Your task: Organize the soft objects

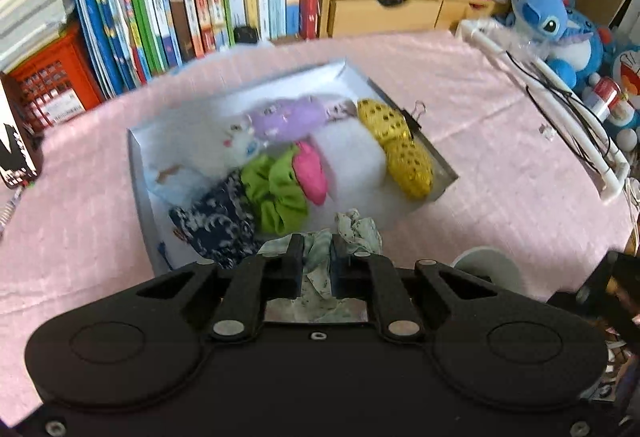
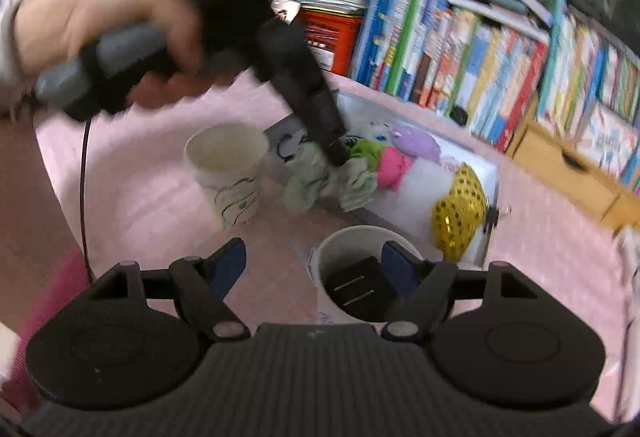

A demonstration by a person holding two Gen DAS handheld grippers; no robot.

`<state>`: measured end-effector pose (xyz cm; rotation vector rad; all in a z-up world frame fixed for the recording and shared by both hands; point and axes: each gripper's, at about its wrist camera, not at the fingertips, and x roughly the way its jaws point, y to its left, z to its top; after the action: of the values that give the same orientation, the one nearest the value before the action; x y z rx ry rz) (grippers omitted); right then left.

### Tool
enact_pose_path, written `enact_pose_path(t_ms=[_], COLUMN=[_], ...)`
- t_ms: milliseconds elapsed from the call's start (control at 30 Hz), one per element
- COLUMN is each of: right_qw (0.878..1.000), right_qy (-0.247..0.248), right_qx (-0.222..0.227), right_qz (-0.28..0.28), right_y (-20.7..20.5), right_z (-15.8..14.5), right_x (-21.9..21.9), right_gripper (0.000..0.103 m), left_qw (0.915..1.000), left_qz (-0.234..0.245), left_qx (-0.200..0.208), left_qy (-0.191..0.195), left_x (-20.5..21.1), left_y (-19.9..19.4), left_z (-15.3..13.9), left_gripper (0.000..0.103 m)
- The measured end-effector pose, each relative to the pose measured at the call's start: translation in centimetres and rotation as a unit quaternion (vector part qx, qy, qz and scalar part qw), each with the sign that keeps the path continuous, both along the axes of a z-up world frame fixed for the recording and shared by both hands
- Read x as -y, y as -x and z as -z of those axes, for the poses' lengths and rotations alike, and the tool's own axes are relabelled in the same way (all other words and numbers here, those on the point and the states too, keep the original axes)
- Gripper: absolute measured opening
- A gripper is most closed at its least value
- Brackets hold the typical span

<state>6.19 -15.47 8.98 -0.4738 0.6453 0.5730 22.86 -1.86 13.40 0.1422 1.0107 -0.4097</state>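
**Item: pale green printed scrunchie, held at the tray's near edge**

Location: the pale green scrunchie (image 1: pixel 320 257) sits pinched in the left gripper (image 1: pixel 317 261), jaws drawn together on its bunched fabric, at the near rim of the white tray (image 1: pixel 138 173). From the right wrist view its loose folds (image 2: pixel 320 177) droop either side of the fingers.

Handling: very light, limp, fully compressible; no risk of breakage. It should hold best where the gathered cloth is thickest, since a thin fold could slide out. Loose ends may snag on neighbours.

Neighbours in tray: green scrunchie (image 1: pixel 276 193), navy patterned scrunchie (image 1: pixel 220 217), pink pouf (image 1: pixel 310 173), gold-spotted yellow scrunchie (image 1: pixel 400 145), lilac plush (image 1: pixel 284 117), white plush (image 1: pixel 236 149).

Right gripper (image 2: pixel 312 269): jaws apart, holding nothing, poised at a white cup (image 2: pixel 360 249) containing a dark object, possibly a clip. A second paper cup (image 2: pixel 228 173) carries a black line drawing.

Writing: book spines and an orange crate label are too blurred to read.
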Motion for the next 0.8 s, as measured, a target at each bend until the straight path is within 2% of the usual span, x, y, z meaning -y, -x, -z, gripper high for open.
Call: enact_pose_path(t_ms=[100, 267, 333, 367, 433, 500, 567, 700, 800], right_qw=[0.996, 0.984, 0.979, 0.975, 0.965, 0.958, 0.954, 0.952, 0.951], right_qy=[0.071, 0.150, 0.176, 0.192, 0.227, 0.250, 0.265, 0.280, 0.283], right_qx=[0.032, 0.038, 0.048, 0.060, 0.094, 0.118, 0.119, 0.109, 0.120], right_qz=[-0.036, -0.090, -0.094, -0.092, -0.088, -0.082, -0.072, -0.056, -0.046], right_y=[0.9, 1.4, 1.7, 1.9, 2.3, 2.3, 2.0, 1.1, 0.5], right_z=[0.8, 2.5, 3.7, 4.4, 6.1, 7.5, 8.5, 9.4, 9.5], right_x=[-2.3, -5.4, -6.5, -7.0, -7.8, -8.3, -8.6, -9.0, -9.2], right_gripper=[0.072, 0.058, 0.047, 0.047, 0.037, 0.034, 0.034, 0.035, 0.035], left_qw=[0.9999, 0.9994, 0.9990, 0.9986, 0.9976, 0.9965, 0.9959, 0.9945, 0.9936], left_qz=[-0.005, -0.005, -0.004, -0.001, 0.003, 0.009, 0.011, 0.016, 0.022], left_qx=[0.017, 0.031, 0.041, 0.048, 0.063, 0.078, 0.085, 0.095, 0.098], left_qy=[0.001, 0.014, 0.020, 0.023, 0.027, 0.027, 0.031, 0.042, 0.052], left_x=[-0.4, -1.6, -2.0, -2.3, -2.7, -3.1, -3.4, -4.1, -4.5], left_y=[0.3, 0.8, 1.1, 1.3, 1.8, 2.3, 2.6, 3.0, 3.1], left_z=[-0.7, -1.9, -2.4, -2.6, -3.0, -3.2, -3.2, -3.1, -2.8], left_gripper=[0.012, 0.012, 0.012, 0.012, 0.012, 0.012, 0.012, 0.012, 0.012])
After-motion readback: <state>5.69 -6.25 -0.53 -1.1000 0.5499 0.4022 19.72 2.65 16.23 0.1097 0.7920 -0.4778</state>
